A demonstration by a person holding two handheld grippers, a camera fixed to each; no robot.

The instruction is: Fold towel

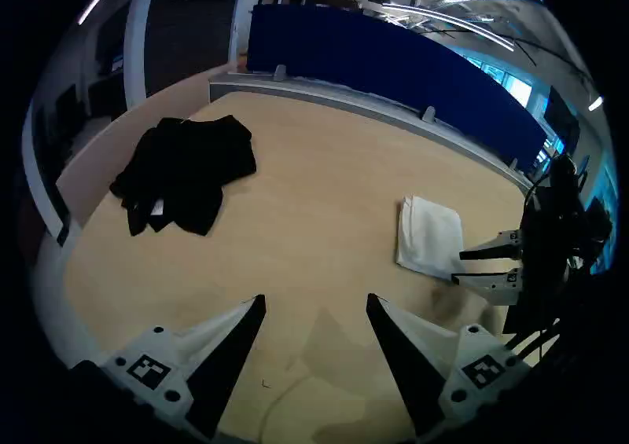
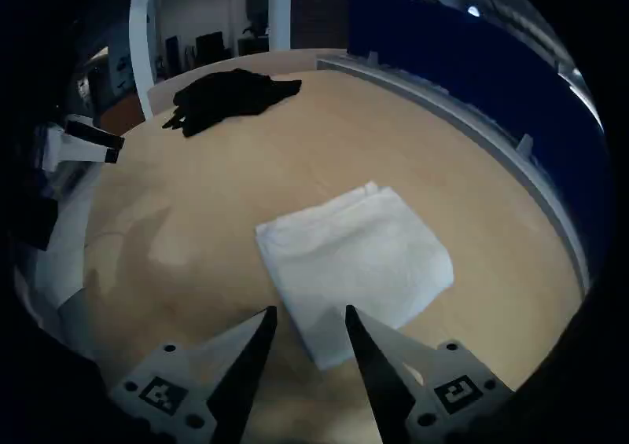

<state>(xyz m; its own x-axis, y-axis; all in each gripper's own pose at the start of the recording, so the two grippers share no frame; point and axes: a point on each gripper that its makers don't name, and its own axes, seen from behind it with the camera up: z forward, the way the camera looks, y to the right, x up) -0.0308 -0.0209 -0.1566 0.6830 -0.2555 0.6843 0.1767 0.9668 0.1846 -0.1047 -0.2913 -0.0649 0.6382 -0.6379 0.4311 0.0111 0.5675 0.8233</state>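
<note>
Item: white towel (image 2: 354, 267), one, already folded into a thick rectangular pad of several layers. It lay flat on the pale wooden desk (image 2: 236, 177), on the side nearer the long edge that carries the blue partition (image 2: 472, 75), with one corner just under the tips of my right tongs (image 2: 309, 309).

Handling, by my estimate: light, soft and limp. It would sag and slip open if lifted by one layer. Best hold judged to be a corner or the stacked open edges, pinching all layers at once, both tongs sharing one side.

My right tongs: fingers apart, nothing clamped, poised over the towel's near corner. Whether they touched the cloth I could not tell.

My left tongs (image 1: 314, 297): fingers wide apart, holding nothing, over bare desk well away from the towel.

Other contents: black garment (image 1: 185, 173), crumpled in a heap toward the far corner of the desk by its curved edge, well apart from the towel.

Obstructions: nothing lay between either pair of tongs and the towel.
</note>
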